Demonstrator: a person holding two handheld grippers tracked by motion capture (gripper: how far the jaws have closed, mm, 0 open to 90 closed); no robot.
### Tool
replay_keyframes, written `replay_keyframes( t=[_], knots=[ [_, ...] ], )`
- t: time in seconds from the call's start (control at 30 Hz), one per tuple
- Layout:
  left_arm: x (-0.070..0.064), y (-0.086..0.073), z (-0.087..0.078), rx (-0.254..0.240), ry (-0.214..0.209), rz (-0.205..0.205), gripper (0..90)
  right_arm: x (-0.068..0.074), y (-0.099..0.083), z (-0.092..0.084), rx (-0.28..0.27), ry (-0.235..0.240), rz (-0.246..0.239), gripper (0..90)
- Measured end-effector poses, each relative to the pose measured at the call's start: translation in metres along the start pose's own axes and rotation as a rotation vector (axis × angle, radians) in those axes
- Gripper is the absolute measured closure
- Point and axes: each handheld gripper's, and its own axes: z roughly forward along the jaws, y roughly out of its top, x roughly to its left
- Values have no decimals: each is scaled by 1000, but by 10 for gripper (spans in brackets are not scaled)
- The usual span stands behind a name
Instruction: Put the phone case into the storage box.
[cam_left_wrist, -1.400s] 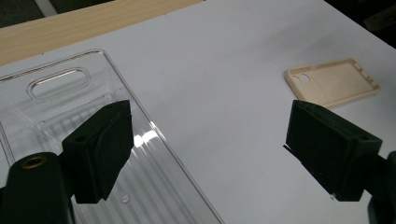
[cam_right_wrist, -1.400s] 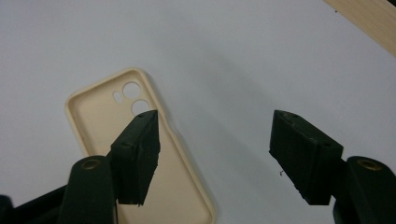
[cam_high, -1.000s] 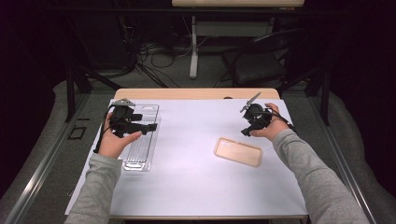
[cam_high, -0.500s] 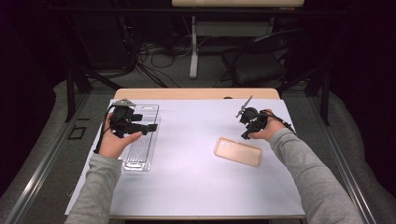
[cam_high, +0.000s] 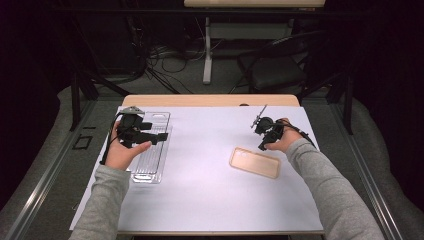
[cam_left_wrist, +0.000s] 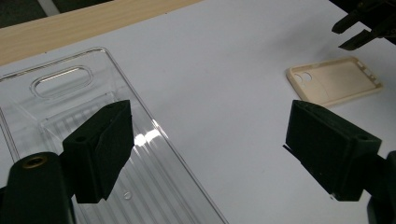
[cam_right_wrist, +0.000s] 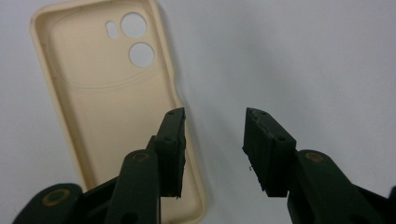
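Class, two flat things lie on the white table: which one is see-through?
The clear plastic tray, lying under the left tongs. The table shows through it, whereas the phone case near the right tongs is solid cream.

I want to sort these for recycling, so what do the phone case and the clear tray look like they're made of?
Phone case: probably soft matte silicone or rubbery plastic; cream, no glare, rounded lip. Clear tray: likely rigid glossy plastic; see-through, ribbed floor, bright reflections.

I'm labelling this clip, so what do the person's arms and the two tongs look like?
Both arms wear grey long sleeves. The left tongs and right tongs are black, with blocky jaws, brass-coloured pivot rivets and trailing black cables; a grey three-cornered plate tops the left one.
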Motion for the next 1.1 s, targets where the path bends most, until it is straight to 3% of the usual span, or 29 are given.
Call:
replay_keyframes(
  t=[0.63, 0.77, 1.1],
  knots=[
    [2, 0, -1, 0, -4, -5, 152, 4, 0, 18, 60, 33, -64, 646],
    [2, -1, -1, 1, -4, -4, 153, 6, 0, 22, 96, 30, -79, 660],
    [3, -1, -1, 3, -2, -9, 153, 6, -3, 26, 98, 36, -99, 704]
  ],
)
